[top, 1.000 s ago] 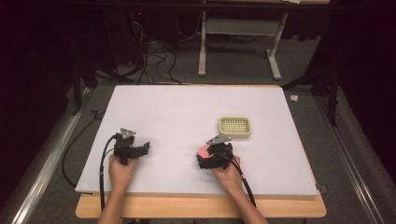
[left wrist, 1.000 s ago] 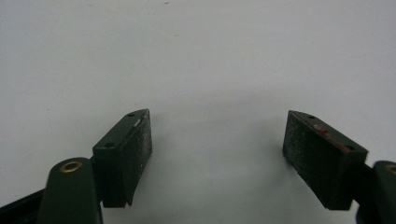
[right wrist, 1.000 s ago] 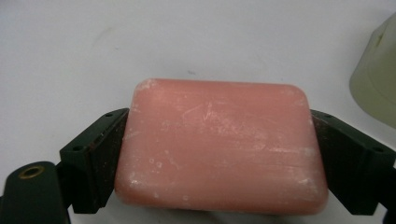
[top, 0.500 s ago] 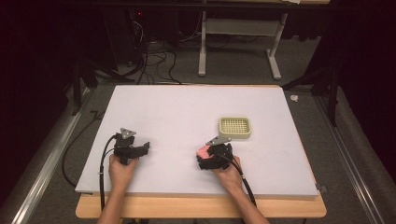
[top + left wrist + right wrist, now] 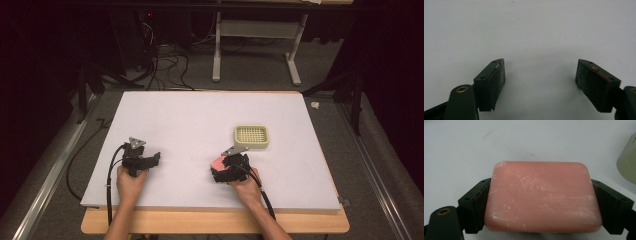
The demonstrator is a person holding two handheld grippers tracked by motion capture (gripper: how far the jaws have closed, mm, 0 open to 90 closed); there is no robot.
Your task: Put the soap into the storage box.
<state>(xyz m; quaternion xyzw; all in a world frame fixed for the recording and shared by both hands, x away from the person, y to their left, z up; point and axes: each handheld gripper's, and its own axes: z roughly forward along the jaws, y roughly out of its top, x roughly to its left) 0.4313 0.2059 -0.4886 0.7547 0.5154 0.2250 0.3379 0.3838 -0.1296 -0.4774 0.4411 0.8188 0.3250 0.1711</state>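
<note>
Two grippers rest low over the white table (image 5: pixel 200 115), one in each of the person's hands. Left gripper (image 5: pixel 141 161): in the high view it appears as a black body with a grey plate on top and a cable looping back toward the table edge; that view does not resolve the jaw gap. The left gripper view (image 5: pixel 540 75) supplies it: both black pads stand wide apart, with bare white surface between them and nothing gripped or touched. The right-hand pad in that view carries a reddish smear along its top edge. Right gripper (image 5: pixel 224 167): the high view shows a small pink patch at its tip. The right gripper view (image 5: pixel 541 197) identifies this as a pink soap bar (image 5: pixel 542 196), rounded at the corners and scuffed white, clamped by its two short ends between the jaws. Ahead and to the right of the right gripper sits a cream soap dish (image 5: pixel 251 137) with a gridded top, near the gripper but apart from it; the right gripper view catches its edge at the upper right corner. Compared with the earlier frames, both grippers, the bar and the dish occupy the same positions.
</note>
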